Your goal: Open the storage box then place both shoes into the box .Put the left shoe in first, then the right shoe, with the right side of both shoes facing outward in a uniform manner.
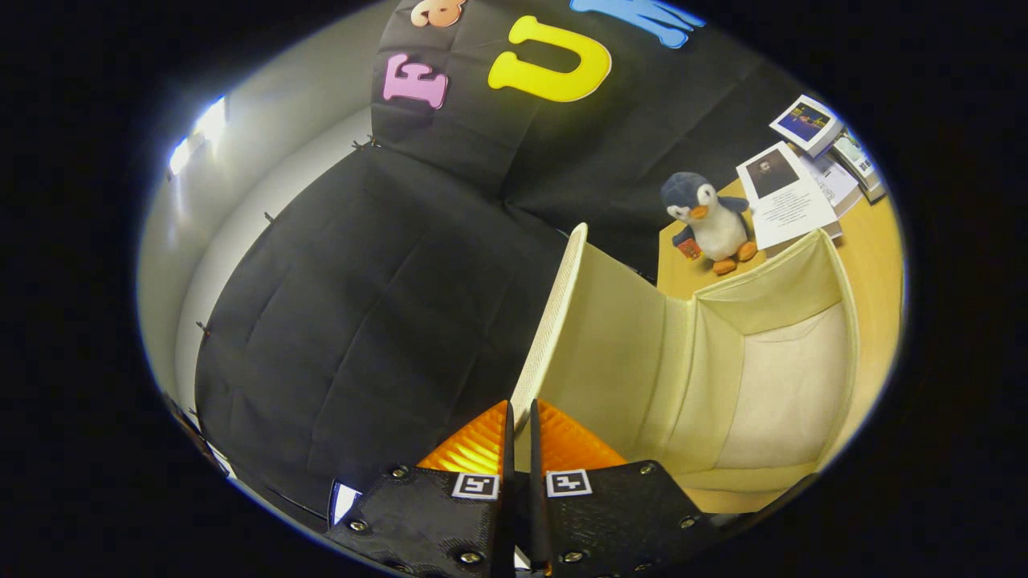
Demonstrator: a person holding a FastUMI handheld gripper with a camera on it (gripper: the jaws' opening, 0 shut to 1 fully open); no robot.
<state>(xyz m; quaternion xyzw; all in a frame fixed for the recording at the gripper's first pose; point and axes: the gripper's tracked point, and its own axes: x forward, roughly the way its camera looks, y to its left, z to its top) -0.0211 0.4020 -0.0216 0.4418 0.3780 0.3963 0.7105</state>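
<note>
Booth wall of black cloth takes up most of the background. Wooden surface lies beyond and to one side.

Box: cream fabric, standing on the surface just ahead of the tongs, interior exposed and apparently empty. No shoes in frame.

Lid: pale woven flap, raised steeply, its near edge running down into the gap between the fingers.

Penguin: plush toy, upright on the surface beyond the box, well clear of the opening. Papers and small booklets lie behind it.

Tongs: fingers nearly together, clamped on the lower edge of the lid. Only a thin slit shows between them, and the flap edge sits in it.

Judgement: the opening step is in hand and looks close to done, since the lid is already past upright relative to the box mouth.

To do it well:
- Hold the pinch firm; the flap is thin and may slip.
- Swing the lid along its hinge arc, not straight up, or the light box may lift or slide.
- Carry it far enough back that it rests open unaided.
- Release only when it seems stable; a flap falling shut would block the left shoe.
</note>
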